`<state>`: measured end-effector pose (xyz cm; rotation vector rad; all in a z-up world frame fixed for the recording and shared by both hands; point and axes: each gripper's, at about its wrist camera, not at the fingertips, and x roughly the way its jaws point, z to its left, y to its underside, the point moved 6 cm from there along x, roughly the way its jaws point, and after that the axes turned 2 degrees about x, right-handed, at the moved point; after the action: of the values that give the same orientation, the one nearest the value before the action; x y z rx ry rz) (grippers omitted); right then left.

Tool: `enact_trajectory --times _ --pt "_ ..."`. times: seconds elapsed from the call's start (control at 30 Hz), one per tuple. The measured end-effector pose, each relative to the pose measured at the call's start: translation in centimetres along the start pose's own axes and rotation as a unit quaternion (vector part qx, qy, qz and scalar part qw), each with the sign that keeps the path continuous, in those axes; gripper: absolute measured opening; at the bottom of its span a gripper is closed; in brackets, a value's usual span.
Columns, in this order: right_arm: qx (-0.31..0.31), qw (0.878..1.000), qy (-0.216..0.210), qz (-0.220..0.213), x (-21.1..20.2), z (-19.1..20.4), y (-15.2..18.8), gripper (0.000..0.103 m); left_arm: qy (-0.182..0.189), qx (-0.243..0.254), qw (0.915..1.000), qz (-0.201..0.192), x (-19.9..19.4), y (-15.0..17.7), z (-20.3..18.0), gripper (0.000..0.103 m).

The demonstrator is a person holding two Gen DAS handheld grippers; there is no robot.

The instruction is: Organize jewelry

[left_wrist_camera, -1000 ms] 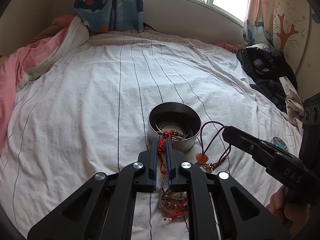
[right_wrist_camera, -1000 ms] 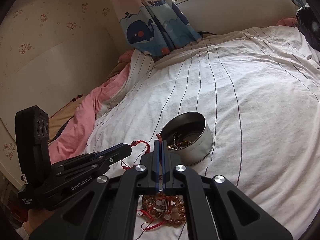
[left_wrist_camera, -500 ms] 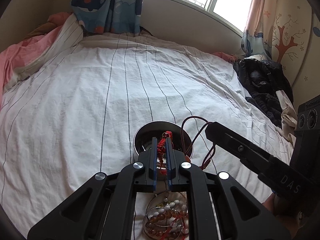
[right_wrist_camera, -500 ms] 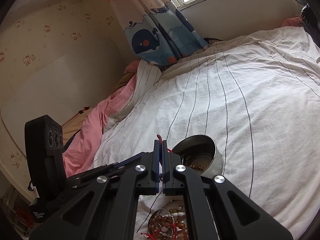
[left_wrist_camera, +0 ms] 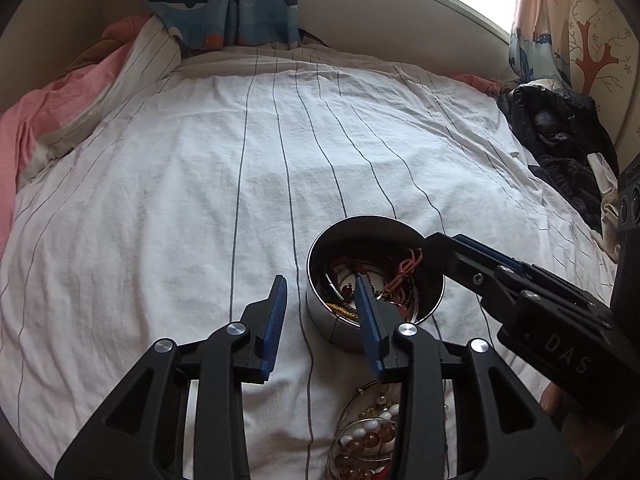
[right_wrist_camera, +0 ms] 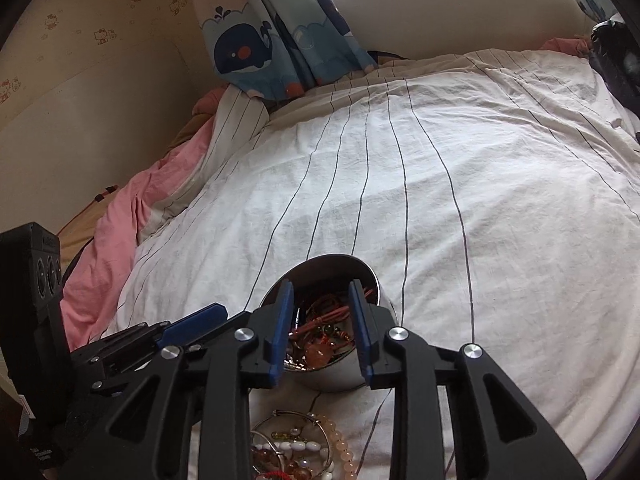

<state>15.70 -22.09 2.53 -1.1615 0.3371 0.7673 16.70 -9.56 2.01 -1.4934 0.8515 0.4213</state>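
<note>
A round metal tin [left_wrist_camera: 340, 326] stands on the striped white bedsheet, with red cords, bangles and beads inside. It also shows in the right wrist view [right_wrist_camera: 332, 376]. My left gripper [left_wrist_camera: 320, 280] is open and empty, its right finger over the tin's near rim. My right gripper [right_wrist_camera: 322, 286] is open and empty just above the tin, and red cord jewelry [right_wrist_camera: 324, 320] lies in the tin between its fingers. A pile of beaded bracelets and bangles [left_wrist_camera: 368, 440] lies on the sheet in front of the tin, also in the right wrist view [right_wrist_camera: 300, 452].
The white striped sheet [left_wrist_camera: 240, 160] spreads far behind the tin. Pink bedding [right_wrist_camera: 104, 248] is bunched at the left. Dark clothes [left_wrist_camera: 560, 140] lie at the right edge of the bed. Whale curtains [right_wrist_camera: 280, 40] hang at the wall.
Both grippers were shut on red cords; both have opened and the cords now lie in the tin. Both grippers have come closer to the tin.
</note>
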Motion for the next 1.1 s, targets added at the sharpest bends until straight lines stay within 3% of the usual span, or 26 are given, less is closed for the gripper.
enact_trajectory --times 0.23,0.47,0.6,0.73,0.83,0.97,1.1 --pt "0.005 1.000 0.012 0.021 -1.0 -0.2 2.3 0.029 -0.008 -0.011 0.9999 0.000 -2.5 1.4 1.7 0.044" --pt "0.012 0.998 0.029 0.051 -2.2 -0.5 6.0 0.035 -0.014 -0.009 0.9993 0.034 -2.9 5.2 3.6 0.046" --pt "-0.017 0.998 0.033 0.054 -1.7 0.6 5.8 0.042 -0.015 -0.012 0.9988 0.045 -2.9 6.9 4.2 0.049" --pt "-0.016 0.997 0.044 0.056 -0.5 0.2 5.6 0.043 -0.011 -0.008 0.9987 0.048 -2.8 7.4 4.1 0.051" --pt "0.038 0.998 0.012 0.041 0.0 -1.5 4.3 0.046 -0.009 -0.005 0.9989 0.045 -2.6 6.9 3.8 0.052" --pt "0.073 0.996 -0.034 0.026 1.3 -2.5 1.3 0.058 -0.004 -0.006 0.9991 0.041 -2.5 6.5 3.6 0.054" --pt "0.122 0.984 -0.091 0.094 4.7 -2.8 1.6 0.062 -0.005 -0.001 0.9991 0.042 -2.7 6.6 3.6 0.054"
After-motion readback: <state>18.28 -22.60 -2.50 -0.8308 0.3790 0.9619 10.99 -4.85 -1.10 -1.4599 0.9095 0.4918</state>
